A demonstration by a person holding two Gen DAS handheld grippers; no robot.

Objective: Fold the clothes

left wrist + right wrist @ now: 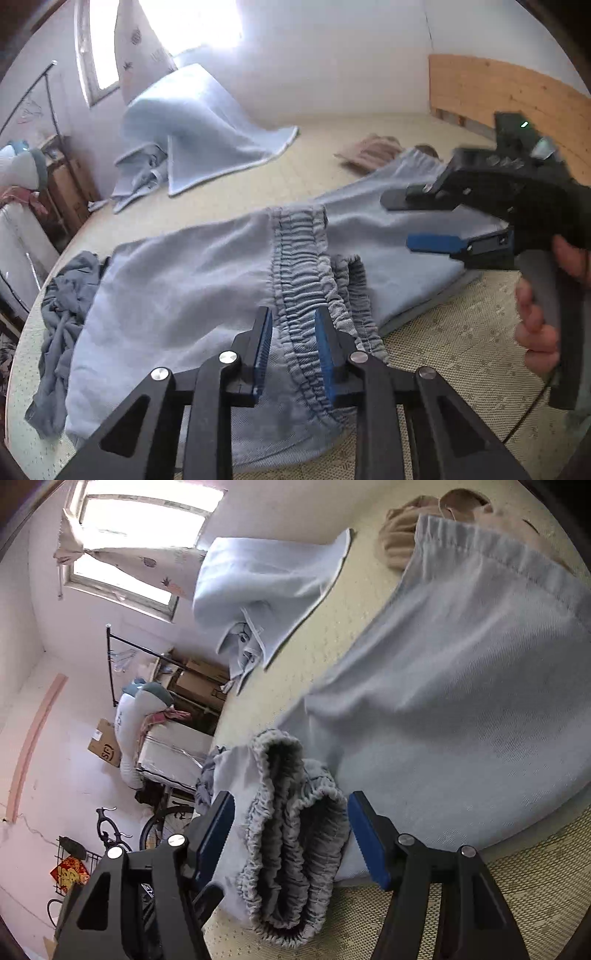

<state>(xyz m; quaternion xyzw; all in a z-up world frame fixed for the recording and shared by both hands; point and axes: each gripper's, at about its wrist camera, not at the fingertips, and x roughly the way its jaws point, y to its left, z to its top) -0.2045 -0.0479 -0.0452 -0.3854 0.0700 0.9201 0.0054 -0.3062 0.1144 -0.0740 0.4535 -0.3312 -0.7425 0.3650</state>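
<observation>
Light blue trousers (177, 295) lie spread on the bed mat (461, 350), with their gathered elastic waistband (299, 258) doubled over in the middle. My left gripper (294, 321) is closed down on the bunched waistband, which fills the narrow gap between its blue pads. My right gripper (397, 223), held by a person's hand (535, 314), hovers open over the trouser leg at the right. In the right wrist view the right gripper (291, 801) stands wide open, with the folded waistband (291, 830) between and beyond its fingers and not pinched. The trouser leg (461, 701) stretches away to the upper right.
A crumpled dark grey garment (62, 314) lies at the bed's left edge. A pale blue blanket (207, 122) is heaped at the far side, a tan garment (373, 147) beyond the trousers. A wooden headboard (498, 92) bounds the right. Boxes and a bicycle (110, 834) stand beside the bed.
</observation>
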